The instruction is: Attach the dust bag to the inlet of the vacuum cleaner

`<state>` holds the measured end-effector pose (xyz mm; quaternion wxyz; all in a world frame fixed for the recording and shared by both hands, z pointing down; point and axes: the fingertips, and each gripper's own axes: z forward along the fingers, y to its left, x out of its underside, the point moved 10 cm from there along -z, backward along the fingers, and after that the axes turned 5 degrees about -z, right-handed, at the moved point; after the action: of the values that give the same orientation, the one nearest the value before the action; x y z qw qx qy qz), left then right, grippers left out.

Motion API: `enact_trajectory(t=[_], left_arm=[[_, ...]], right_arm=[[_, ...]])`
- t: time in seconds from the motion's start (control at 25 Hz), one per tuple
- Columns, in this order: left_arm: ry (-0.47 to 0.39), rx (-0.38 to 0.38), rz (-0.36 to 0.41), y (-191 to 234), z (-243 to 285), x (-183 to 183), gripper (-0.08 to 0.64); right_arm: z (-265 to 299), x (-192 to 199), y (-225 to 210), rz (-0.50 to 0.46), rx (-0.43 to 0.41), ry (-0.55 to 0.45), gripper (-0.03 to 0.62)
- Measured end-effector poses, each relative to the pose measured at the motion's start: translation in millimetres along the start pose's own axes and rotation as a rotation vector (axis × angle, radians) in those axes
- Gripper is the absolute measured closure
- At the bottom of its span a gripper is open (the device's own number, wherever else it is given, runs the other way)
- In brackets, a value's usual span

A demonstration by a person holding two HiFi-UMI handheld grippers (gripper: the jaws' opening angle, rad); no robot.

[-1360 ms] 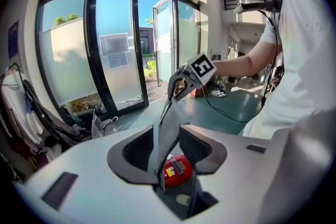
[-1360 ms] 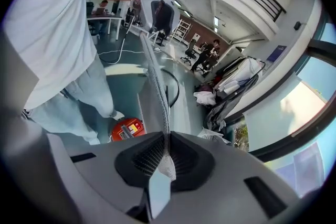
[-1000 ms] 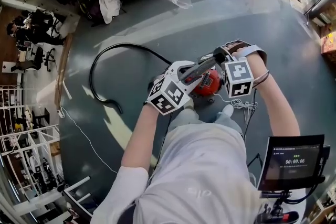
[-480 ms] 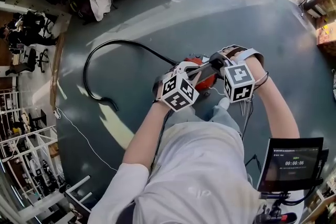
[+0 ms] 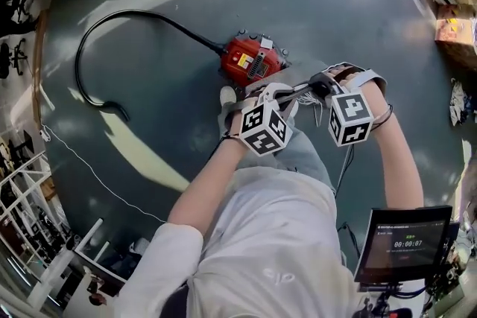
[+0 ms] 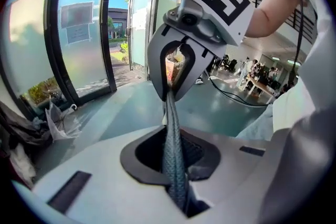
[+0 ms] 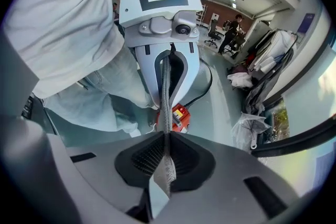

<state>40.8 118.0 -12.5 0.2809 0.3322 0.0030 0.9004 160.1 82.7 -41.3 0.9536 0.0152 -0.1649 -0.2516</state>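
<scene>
A glossy grey-green floor [image 5: 335,11] is spread under the whole scene, and glass doors [image 6: 79,34] are seen behind it in the left gripper view. The dust bag [image 5: 302,91] is held off the floor, above the person's knees and apart from the vacuum cleaner. It is pulled into a taut strip of grey woven fabric between the two claws. The left claw [image 6: 175,165] is clamped on one edge of the fabric; its jaws have just been closing, and the fabric is pinched between them. The right claw [image 7: 166,157] is clamped on the opposite edge, with a short flap of fabric left hanging past its pads. Both claws are pointed downward and toward each other, and are kept near one another. The red vacuum cleaner [image 5: 252,60] is set on the floor just beyond the claws. A black hose [image 5: 134,15] is run from it in a wide loop to the left. A white shoe [image 5: 227,94] is seen just beside the vacuum cleaner. A small monitor [image 5: 402,242] is mounted at the lower right of the head view.
</scene>
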Motion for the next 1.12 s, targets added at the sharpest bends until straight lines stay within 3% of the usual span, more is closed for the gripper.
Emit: enact_trajectory(t=[0.24,0.52,0.84,1.12], left_arm=[[-0.053,0.086,-0.183,-21.9,105.9,57.6,0.528],[-0.051,0.080,-0.341,-44.7,261.6,136.5,0.528],[-0.076,-0.048,-0.408,-39.7,386.9,217.3,0.528],[-0.130,-0.202,-0.431,-19.9,418.0,245.3,0.528]], right_arm=[[89.9,54.8,47.2,0.039,-0.151,0.014,0.555],[230.6,135.4,105.6,-0.012,-0.229,0.028,0.556],[365.6,185.5,131.6,-0.043,-0.214,0.083,0.555],[412.6,197.6,114.8,-0.118,-0.147,0.077,0.555]])
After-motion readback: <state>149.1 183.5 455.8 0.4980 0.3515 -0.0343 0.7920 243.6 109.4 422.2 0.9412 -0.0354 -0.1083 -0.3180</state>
